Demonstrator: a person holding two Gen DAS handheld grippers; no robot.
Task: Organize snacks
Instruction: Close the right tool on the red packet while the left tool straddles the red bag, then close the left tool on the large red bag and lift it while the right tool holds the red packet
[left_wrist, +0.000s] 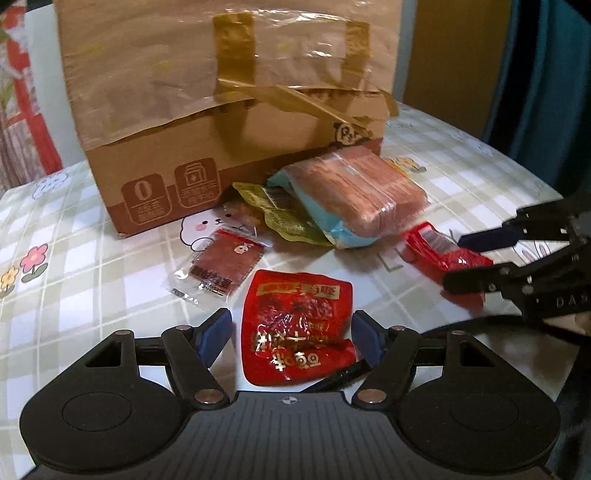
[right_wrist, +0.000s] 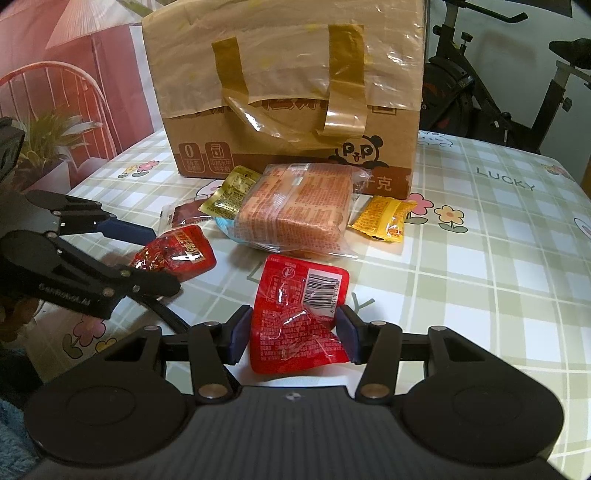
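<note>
Lying between the left gripper's (left_wrist: 291, 338) spread pads, a glossy red packet (left_wrist: 295, 325) with gold lettering rests on the checked tablecloth (left_wrist: 74, 302). Right gripper (right_wrist: 293, 330) pinches a second red pouch (right_wrist: 299, 314), barcode side up. Only the right view shows the yellow snack (right_wrist: 382, 218), the word LUCKY (right_wrist: 505, 178) and the box's panda (right_wrist: 360, 151).
</note>
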